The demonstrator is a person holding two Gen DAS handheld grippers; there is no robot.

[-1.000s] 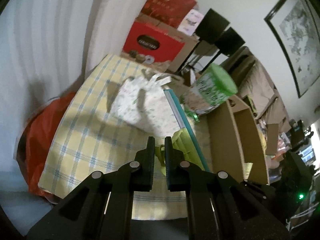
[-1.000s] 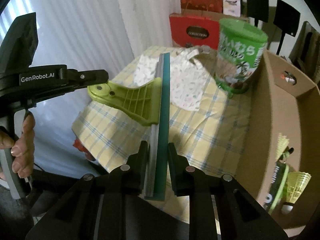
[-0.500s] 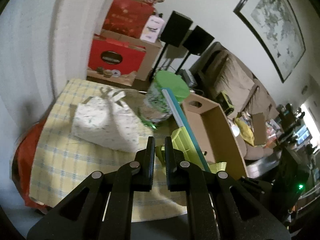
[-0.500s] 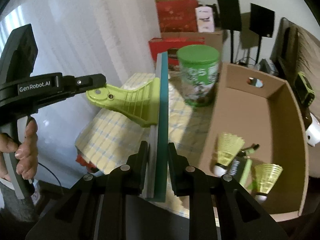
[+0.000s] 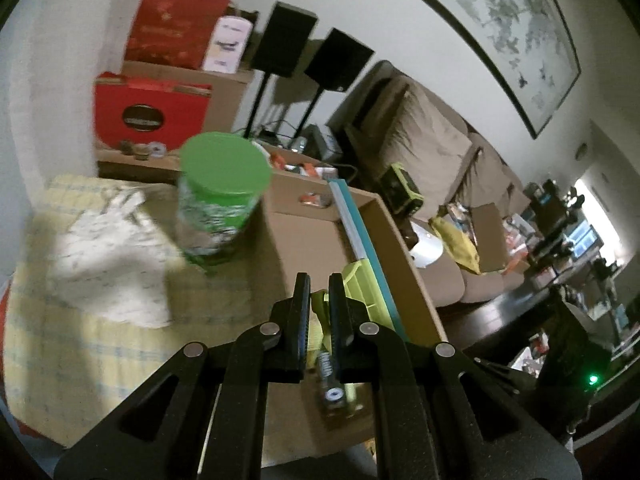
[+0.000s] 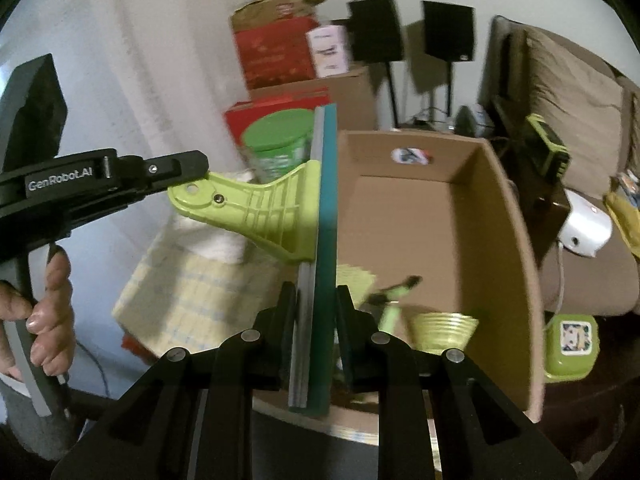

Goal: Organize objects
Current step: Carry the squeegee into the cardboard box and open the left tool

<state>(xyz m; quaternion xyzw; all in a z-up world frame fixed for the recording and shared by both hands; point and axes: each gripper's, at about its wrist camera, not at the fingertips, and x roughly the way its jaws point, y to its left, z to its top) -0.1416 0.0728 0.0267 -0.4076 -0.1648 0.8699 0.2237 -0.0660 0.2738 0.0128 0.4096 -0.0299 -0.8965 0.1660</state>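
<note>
While a green clip (image 6: 276, 216) clamped on a teal-edged flat board (image 6: 320, 264) is carried between both tools, the board's lower edge is pinched by the right claw (image 6: 316, 300), whose fingers are pressed against its 2 faces. The clip's tail end is nipped by the left claw (image 6: 204, 170), seen from the side in the right wrist view; in the left wrist view the left claw's fingers (image 5: 302, 304) are nearly pressed together with the lime plastic between them. A hand (image 6: 44, 308) is wrapped around the left tool's handle.

Clip and board are held above the near wall of an open cardboard box (image 6: 500, 240), over the seam between box and checked yellow cloth (image 5: 80, 340) on the worktop. 2 yellow-green shuttlecocks (image 6: 444, 330) and a green-handled item, too blurred to name, are seen on the box floor. A green-lidded canister (image 5: 218, 200) is stood just beside the box's left wall, and a white patterned bag (image 5: 108, 264) is laid further toward the worktop's left edge. Red gift boxes (image 5: 148, 114), 2 black speakers (image 5: 312, 56) and a brown sofa (image 5: 436, 152) are set behind.
</note>
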